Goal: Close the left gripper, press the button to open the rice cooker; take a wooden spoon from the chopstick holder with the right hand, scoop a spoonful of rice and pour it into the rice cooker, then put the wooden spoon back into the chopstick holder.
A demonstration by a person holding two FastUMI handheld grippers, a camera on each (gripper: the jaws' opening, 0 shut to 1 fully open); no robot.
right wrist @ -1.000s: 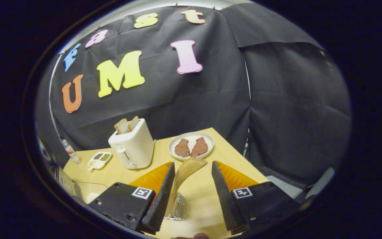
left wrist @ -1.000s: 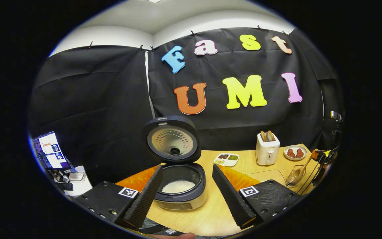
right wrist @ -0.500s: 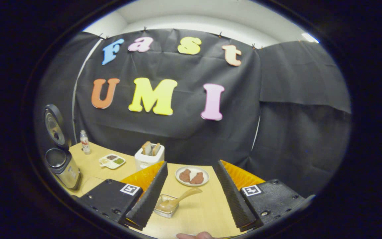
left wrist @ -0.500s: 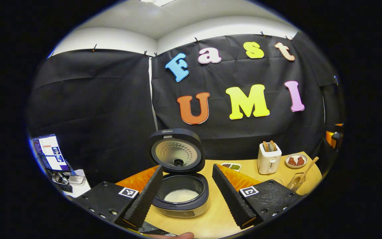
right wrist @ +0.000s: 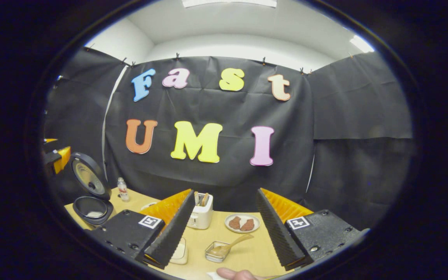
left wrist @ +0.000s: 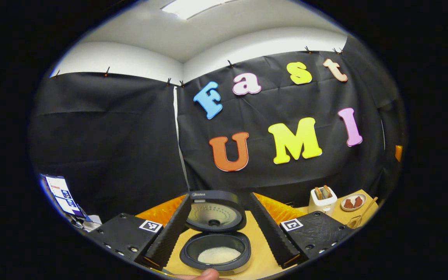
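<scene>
Left gripper (left wrist: 218, 223) at the bottom centre of the left gripper view, fingers spread wide and empty. Between them, low in the frame, the black round rice cooker (left wrist: 216, 252) with its lid (left wrist: 215, 212) raised upright and a patch of white rice (left wrist: 218, 255) lying in the inner pot. At the lower right, on the light wooden table (left wrist: 261, 254), a white toaster (left wrist: 322, 202) with bread slices, a small white plate (left wrist: 353, 202) of brown pieces just beside it, and the pale wooden spoon (left wrist: 361, 216) leaning at the table's right edge. A fingertip (left wrist: 205, 274) at the very bottom edge.

Right gripper (right wrist: 222, 223) at the bottom centre of the right gripper view, likewise parted and holding nothing. Between its fingers, the wooden spoon with bowl down in a clear rectangular chopstick holder (right wrist: 217, 252), handle slanting up to the right. Behind, the toaster and plate. Rice cooker at the left edge, lid up, with a small clear bottle (right wrist: 122, 189) beside it.
</scene>
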